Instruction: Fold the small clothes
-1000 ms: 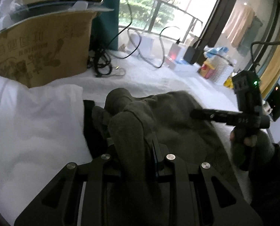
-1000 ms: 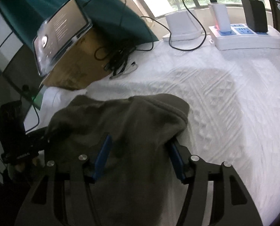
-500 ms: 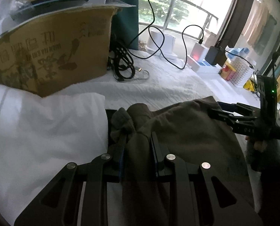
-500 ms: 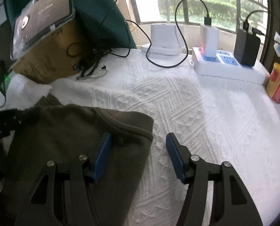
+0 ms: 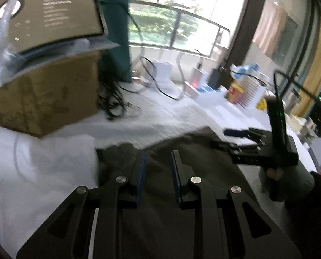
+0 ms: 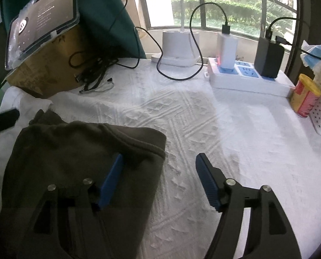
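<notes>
- While my left gripper (image 5: 158, 172) stands narrow over the dark olive knit garment (image 6: 78, 172), blur hides whether its pads pinch cloth; I cannot tell.
- My right gripper (image 6: 160, 177) has just been opening wide: the folded corner lies free between its jaws, let go to rest.
- That garment lies on the white textured bedspread (image 6: 203, 129), beside the brown cardboard box (image 6: 48, 73).

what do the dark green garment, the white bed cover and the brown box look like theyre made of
Dark green garment: soft matte knit, probably cotton jersey; it slumps in folds and has a stitched hem. White bed cover: woven cotton-like cloth with a raised geometric pattern. Brown box: plain matte cardboard, judging by its colour and stiff flat sides.
</notes>
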A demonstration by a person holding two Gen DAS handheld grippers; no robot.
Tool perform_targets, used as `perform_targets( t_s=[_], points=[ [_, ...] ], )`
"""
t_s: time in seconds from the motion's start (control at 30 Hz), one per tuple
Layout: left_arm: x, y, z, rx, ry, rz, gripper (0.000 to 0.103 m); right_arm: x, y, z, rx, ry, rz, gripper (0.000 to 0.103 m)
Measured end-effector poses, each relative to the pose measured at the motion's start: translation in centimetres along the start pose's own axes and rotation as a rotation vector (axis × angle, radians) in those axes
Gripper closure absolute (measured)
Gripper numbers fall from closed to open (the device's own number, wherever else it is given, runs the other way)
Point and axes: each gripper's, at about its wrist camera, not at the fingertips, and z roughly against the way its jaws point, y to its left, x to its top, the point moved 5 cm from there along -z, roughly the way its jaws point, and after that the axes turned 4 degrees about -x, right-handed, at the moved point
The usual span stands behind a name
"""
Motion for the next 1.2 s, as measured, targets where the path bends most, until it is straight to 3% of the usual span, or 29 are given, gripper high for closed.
perform_targets(
  t_s=[0.23,0.4,0.5,0.7,1.2],
  points=[
    [-3.8,-1.9,-1.7,-0.039,0.11,-0.016,0.08,-1.0,0.3,1.2,-0.008,-0.002,0.006,0.031],
    [-6.6,-0.5,-2.6,0.049,0.194,-0.012,0.08,-2.2,0.7,2.1,-0.015,-0.001,0.014,0.031],
    [-7.0,0.3,-1.9,0.041,0.174,0.006,0.08,-3.1,0.8,2.8,-0.021,0.003,0.023,0.031],
    [-7.3,0.5,-1.0,0.108,0.158,-0.016,0.08,-5.0,0.9,3.8,-0.027,0.021,0.023,0.031],
    [-8.4,0.4,1.0,0.191,0.11,-0.016,0.08,-9.6,2.1,6.5,-0.005,0.033,0.042,0.031]
  ],
)
